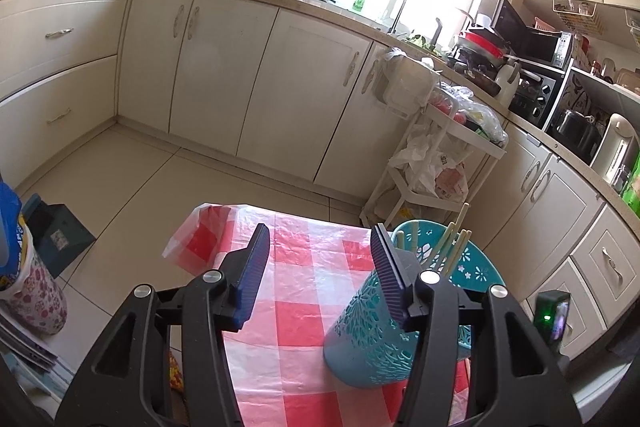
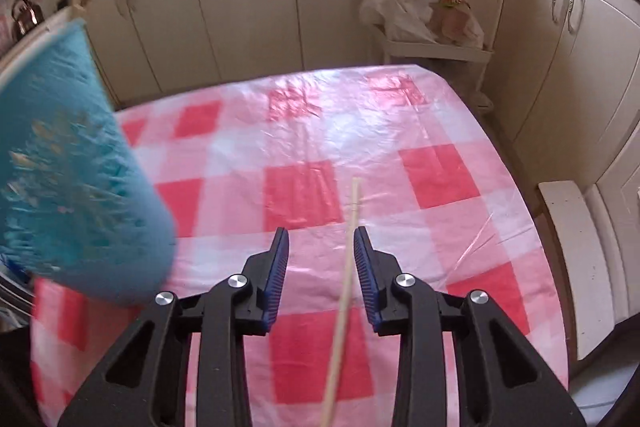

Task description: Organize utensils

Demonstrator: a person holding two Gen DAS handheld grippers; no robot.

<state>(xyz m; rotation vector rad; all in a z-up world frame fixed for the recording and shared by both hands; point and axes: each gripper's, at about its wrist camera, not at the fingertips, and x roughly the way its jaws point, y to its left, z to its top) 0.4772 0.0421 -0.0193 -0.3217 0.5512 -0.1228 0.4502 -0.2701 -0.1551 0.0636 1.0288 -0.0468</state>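
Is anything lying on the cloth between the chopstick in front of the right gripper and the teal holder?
Nothing visible. The chopstick lies between the open right gripper's fingers, and only bare checkered cloth separates it from the holder at left.

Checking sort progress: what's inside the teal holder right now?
Left wrist view: several pale chopsticks stand inside the teal holder, tops poking above the rim. The wall and the left gripper finger hide its lower interior, so anything shorter can't be seen.

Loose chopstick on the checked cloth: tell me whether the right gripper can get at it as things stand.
Probably yes. The chopstick lies between the open fingers of the right gripper, close to the right-hand one, on the bare tablecloth. The teal utensil holder sits off to the side, out of the way.
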